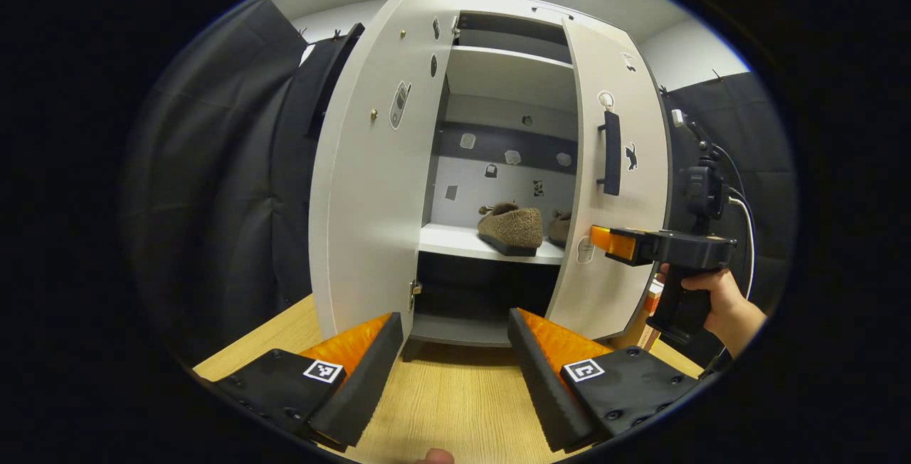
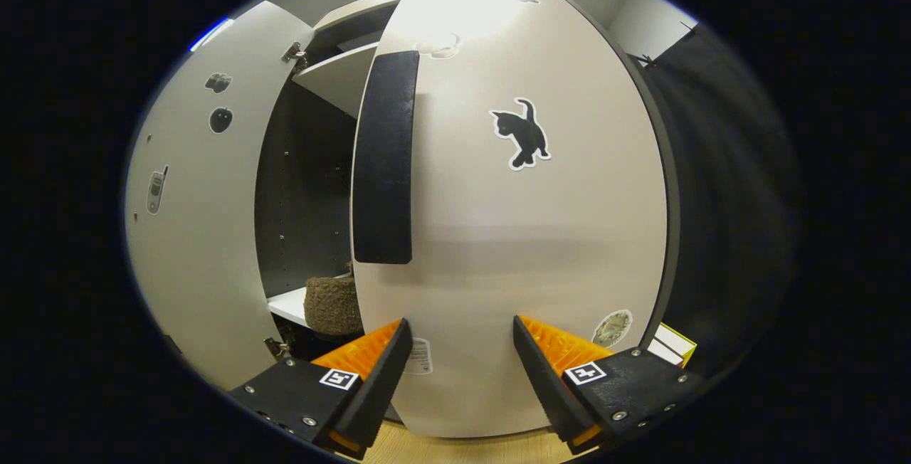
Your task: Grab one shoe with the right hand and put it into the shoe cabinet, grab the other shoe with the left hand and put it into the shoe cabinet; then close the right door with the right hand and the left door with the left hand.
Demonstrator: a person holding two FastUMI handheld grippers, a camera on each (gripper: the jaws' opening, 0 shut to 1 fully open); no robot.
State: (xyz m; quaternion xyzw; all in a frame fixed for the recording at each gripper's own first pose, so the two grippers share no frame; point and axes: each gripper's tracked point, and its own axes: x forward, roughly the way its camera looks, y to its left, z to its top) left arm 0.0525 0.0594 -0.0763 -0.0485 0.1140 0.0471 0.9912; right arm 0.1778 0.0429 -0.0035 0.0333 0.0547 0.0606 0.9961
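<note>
Shoes [image 1: 511, 229] both sit on the cabinet's middle shelf [image 1: 455, 242], toward its right edge, so only the doors remain. Right gripper [image 2: 459, 350], jaws released, fronts the right door [image 2: 527, 236] to push it. Left gripper [image 1: 455, 350], jaws released, waits over the surface [image 1: 441, 407].

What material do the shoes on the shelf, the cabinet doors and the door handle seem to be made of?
Shoes: a fuzzy brown upper, probably fleece or wool-like fabric, on a dark flat sole, maybe rubber.
Cabinet doors: smooth, matte white board, likely laminated wood panel; light reflects softly.
Door handle: a dull black bar, plastic or painted metal; I cannot tell which.
</note>
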